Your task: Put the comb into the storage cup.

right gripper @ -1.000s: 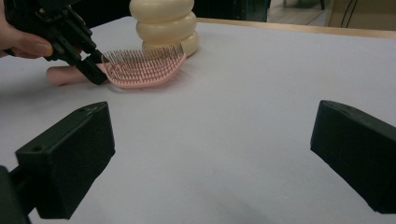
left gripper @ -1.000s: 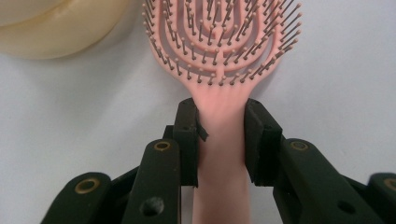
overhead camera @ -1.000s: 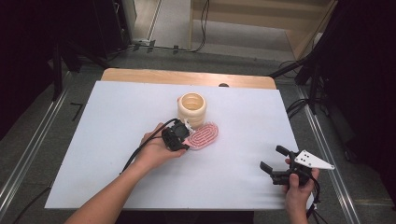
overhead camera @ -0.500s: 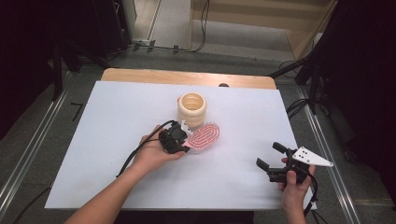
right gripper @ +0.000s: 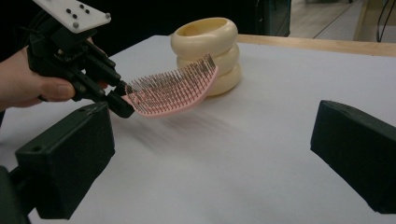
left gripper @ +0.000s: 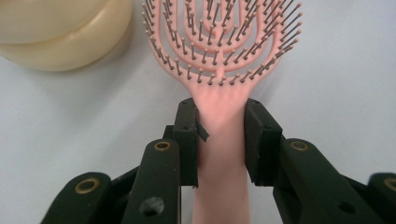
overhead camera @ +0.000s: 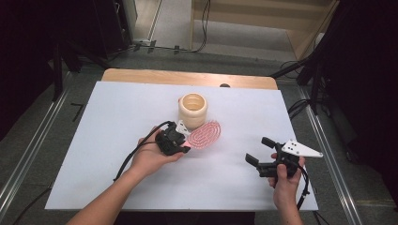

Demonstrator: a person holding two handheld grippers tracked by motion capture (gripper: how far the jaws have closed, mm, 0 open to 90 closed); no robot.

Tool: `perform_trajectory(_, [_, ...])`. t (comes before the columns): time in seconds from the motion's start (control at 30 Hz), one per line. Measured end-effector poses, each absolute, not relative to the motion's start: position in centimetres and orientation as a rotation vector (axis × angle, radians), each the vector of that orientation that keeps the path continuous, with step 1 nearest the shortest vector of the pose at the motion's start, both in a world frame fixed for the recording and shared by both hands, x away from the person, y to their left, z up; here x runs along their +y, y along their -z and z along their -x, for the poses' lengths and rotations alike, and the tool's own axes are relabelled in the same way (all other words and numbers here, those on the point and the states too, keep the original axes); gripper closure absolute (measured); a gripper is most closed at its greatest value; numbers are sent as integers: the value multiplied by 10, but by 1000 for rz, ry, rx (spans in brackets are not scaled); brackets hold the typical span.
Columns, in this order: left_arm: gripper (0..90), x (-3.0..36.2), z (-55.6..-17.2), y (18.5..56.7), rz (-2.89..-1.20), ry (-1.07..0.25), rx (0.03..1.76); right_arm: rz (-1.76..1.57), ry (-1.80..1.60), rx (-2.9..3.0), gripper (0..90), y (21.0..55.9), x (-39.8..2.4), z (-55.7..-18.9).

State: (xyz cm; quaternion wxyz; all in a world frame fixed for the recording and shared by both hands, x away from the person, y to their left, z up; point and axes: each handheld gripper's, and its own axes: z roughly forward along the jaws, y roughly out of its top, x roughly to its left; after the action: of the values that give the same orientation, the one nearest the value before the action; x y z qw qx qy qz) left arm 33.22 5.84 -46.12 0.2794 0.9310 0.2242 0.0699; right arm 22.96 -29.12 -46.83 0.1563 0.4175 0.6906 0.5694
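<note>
The left gripper (left gripper: 219,135) clamps the pink hairbrush (left gripper: 219,51) by its handle, bristles up, beside the cream holder (overhead camera: 193,109). The right gripper (overhead camera: 262,151) stands wide; nothing between its jaws.

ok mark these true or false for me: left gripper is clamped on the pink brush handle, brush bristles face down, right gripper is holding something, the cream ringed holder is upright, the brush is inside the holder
1. The left gripper is shut on the handle of the pink plastic vented hairbrush. True.
2. The brush's bristles face down. False: they point up, as the right gripper view shows.
3. The right gripper holds something. False: its jaws stand open with nothing between them.
4. The cream ringed holder stands upright on the white table. True.
5. The brush is inside the holder. False: it is outside, its head right beside the holder.
</note>
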Motion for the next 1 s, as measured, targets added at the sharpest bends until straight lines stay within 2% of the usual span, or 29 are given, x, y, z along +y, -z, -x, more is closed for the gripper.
perform_trajectory(1.0, [704, 82, -311, 441, -2175, -324, 570, -1278, -1780, 1982, 0, 438, -214, -279])
